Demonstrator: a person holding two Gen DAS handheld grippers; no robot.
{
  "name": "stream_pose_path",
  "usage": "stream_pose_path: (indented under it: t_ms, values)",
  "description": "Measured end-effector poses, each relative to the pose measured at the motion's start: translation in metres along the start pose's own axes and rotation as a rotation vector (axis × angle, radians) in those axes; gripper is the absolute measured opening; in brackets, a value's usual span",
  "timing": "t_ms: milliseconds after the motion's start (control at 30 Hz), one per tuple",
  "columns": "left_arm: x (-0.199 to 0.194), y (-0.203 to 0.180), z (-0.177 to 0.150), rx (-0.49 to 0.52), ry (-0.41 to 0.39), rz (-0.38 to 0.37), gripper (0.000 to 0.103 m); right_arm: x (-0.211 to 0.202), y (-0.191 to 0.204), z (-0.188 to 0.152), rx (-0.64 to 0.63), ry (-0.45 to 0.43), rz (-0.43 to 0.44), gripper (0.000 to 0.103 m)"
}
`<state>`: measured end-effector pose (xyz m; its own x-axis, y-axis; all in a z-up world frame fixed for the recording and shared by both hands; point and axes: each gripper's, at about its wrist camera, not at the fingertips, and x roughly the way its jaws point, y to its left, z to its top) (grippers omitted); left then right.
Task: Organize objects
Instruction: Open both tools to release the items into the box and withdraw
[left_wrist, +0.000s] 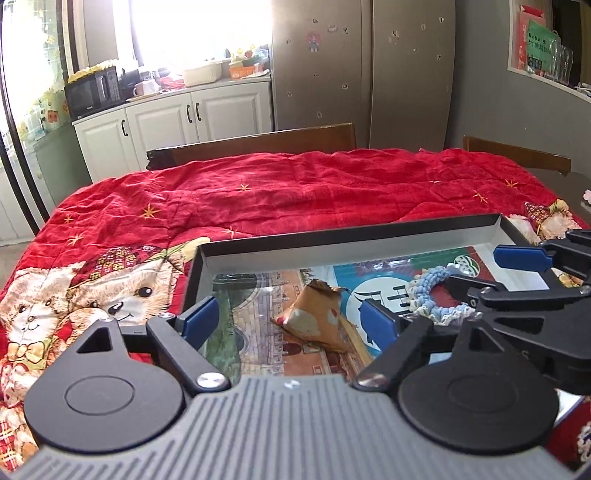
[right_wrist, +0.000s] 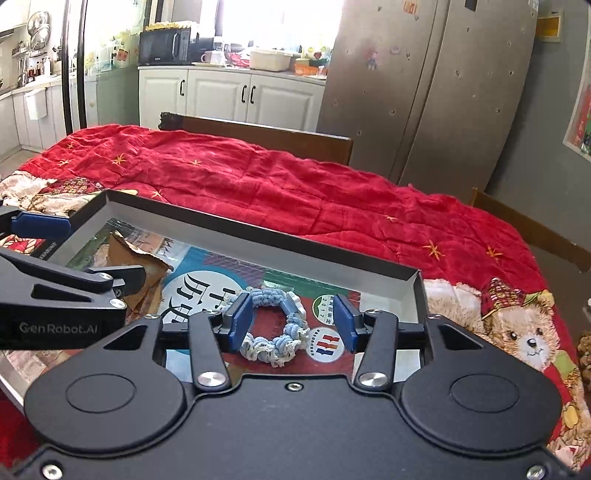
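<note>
In the tray (left_wrist: 343, 236), the cloth pouch (left_wrist: 319, 319) lies between the left tool's (left_wrist: 291, 314) spread fingers, the scrunchie (right_wrist: 275, 330) between the right tool's (right_wrist: 293, 323), neither gripped.

white cabinets (left_wrist: 162, 118), steel fridge (left_wrist: 362, 74), bright window (left_wrist: 199, 26), grey wall (left_wrist: 480, 92).

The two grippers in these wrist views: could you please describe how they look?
Both are black, with blue flat pads on hinged link bars and silver pivot screws. The left gripper has a ribbed grey base; the right gripper a smooth black one. One side reads "GenRobot.AI".
</note>
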<state>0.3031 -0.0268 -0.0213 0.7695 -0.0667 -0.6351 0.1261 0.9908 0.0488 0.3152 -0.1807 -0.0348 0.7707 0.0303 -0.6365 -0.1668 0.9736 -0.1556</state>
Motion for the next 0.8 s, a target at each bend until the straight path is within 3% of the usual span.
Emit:
stream_pose_path:
  t_ms: [800]
  values:
    - [-0.097, -0.003, -0.016, 0.056, -0.107, -0.036, 0.095, -0.105, -0.001, -0.021, -0.013, -0.105, -0.008, 0.047]
